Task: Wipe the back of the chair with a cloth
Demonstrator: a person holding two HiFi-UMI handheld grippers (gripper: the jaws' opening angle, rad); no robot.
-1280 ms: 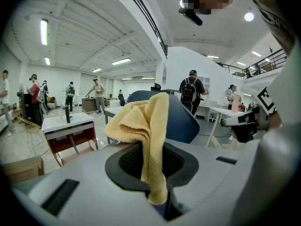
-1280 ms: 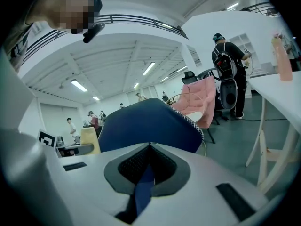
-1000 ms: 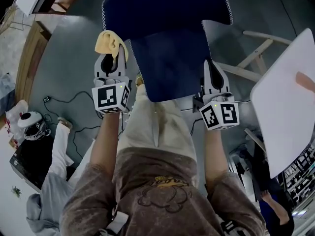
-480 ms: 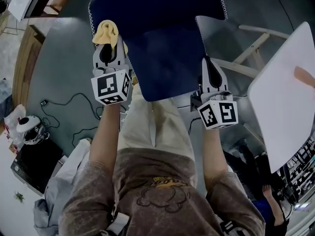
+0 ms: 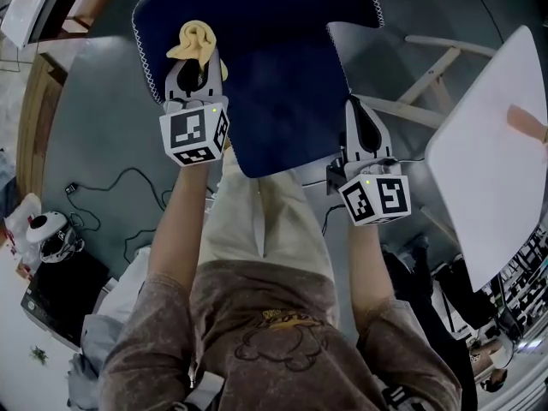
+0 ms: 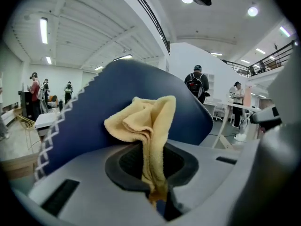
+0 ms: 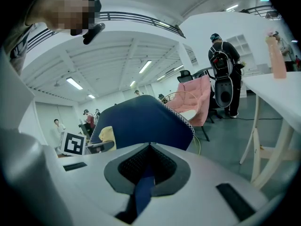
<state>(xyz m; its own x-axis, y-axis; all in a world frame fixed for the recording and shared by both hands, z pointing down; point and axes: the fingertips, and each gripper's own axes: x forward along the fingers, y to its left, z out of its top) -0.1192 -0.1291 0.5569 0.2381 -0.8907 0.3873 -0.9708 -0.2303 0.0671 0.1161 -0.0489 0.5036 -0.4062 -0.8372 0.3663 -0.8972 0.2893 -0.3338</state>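
My left gripper (image 5: 196, 68) is closed on the yellow cloth (image 6: 143, 121). The cloth bunches just ahead of the jaws, against the left part of the blue chair back (image 5: 265, 2). My right gripper (image 5: 363, 131) is clamped on the right edge of the chair seat (image 5: 282, 101), with blue fabric pinched between its jaws. A white tabletop (image 5: 488, 161) lies to its right.
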